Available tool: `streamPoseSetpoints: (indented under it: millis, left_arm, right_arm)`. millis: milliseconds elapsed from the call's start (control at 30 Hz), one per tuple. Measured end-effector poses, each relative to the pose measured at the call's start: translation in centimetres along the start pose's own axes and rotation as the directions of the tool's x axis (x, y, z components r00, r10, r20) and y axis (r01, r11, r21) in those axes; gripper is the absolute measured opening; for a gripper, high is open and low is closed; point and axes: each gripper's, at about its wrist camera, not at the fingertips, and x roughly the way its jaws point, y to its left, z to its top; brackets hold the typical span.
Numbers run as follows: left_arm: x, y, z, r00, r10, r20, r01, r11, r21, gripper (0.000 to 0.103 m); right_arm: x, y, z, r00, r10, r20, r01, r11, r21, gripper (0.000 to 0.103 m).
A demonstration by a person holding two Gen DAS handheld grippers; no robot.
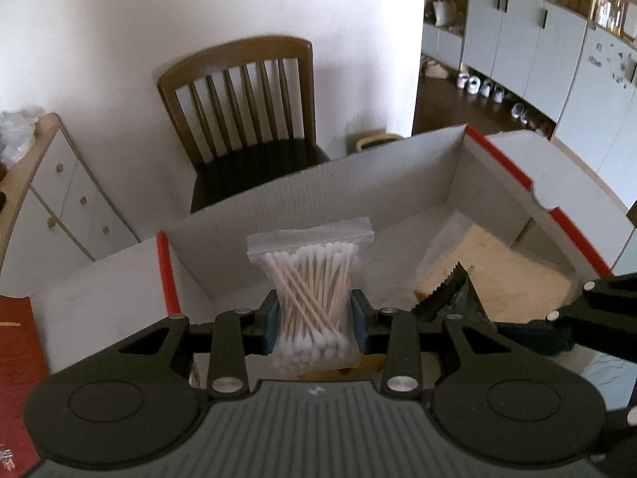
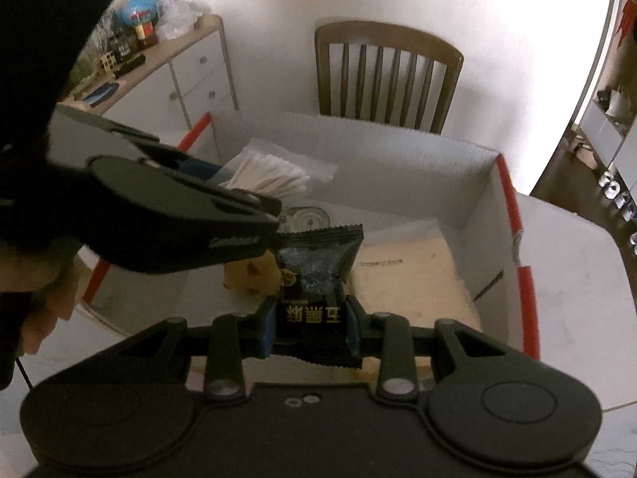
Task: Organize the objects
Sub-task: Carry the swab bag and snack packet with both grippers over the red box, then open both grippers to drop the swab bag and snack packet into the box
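My left gripper (image 1: 316,320) is shut on a clear bag of cotton swabs (image 1: 312,290) and holds it upright over the near edge of an open white cardboard box (image 1: 318,195) with red trim. My right gripper (image 2: 309,324) is shut on a black snack packet (image 2: 316,279) and holds it over the same box (image 2: 398,147). In the right wrist view the left gripper (image 2: 223,183) reaches in from the left with the swab bag (image 2: 274,173). In the left wrist view the packet's serrated edge (image 1: 442,290) shows at the right.
A pale flat pad (image 2: 414,275) lies on the box floor, with a yellow item (image 2: 251,275) and a round clear object (image 2: 308,219) beside it. A wooden chair (image 1: 247,107) stands behind the box. A white drawer cabinet (image 2: 179,75) is at the left.
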Motion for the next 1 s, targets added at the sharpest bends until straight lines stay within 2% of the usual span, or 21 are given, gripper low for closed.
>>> streamPoseSetpoints:
  millis: [300, 367, 500, 567, 633, 667, 800, 1000]
  left_arm:
    - [3.0, -0.3, -0.2, 0.996, -0.008, -0.089, 0.010, 1.000, 0.024, 0.036]
    - [3.4, -0.3, -0.3, 0.994, -0.005, -0.109, 0.008, 1.000, 0.030, 0.036]
    - [3.8, -0.1, -0.4, 0.993, -0.015, -0.121, 0.017, 1.000, 0.013, 0.037]
    - [3.9, 0.0, -0.3, 0.993, -0.017, -0.121, 0.017, 1.000, -0.005, 0.043]
    - [3.8, -0.1, -0.4, 0.994, -0.011, -0.111, 0.010, 1.000, -0.008, 0.063]
    - [3.6, 0.0, -0.5, 0.995, -0.010, -0.099, 0.009, 1.000, -0.007, 0.066]
    - [2.7, 0.2, -0.7, 0.997, -0.009, -0.073, 0.009, 1.000, -0.012, 0.067]
    - [0.6, 0.2, -1.1, 0.999, -0.009, -0.038, 0.008, 1.000, -0.020, 0.067]
  right_arm:
    - [1.3, -0.1, -1.5, 0.999, -0.007, -0.041, 0.008, 1.000, 0.019, 0.035]
    - [1.4, -0.5, -1.9, 0.999, 0.009, -0.045, -0.007, 0.999, 0.052, 0.035]
    - [1.4, -0.8, -2.3, 0.999, 0.014, -0.046, -0.011, 0.998, 0.066, 0.037]
    - [1.3, -0.9, -2.3, 0.999, 0.021, -0.042, -0.018, 0.997, 0.075, 0.041]
    - [1.2, -0.8, -2.0, 0.999, 0.034, -0.040, -0.031, 0.996, 0.079, 0.047]
    - [1.0, -0.7, -2.1, 0.999, 0.033, -0.034, -0.030, 0.997, 0.071, 0.050]
    - [0.3, -0.2, -2.1, 1.000, 0.027, -0.010, -0.026, 0.999, 0.034, 0.056]
    - [-1.6, -0.3, -2.2, 0.999, 0.032, 0.018, -0.033, 0.998, 0.049, 0.056]
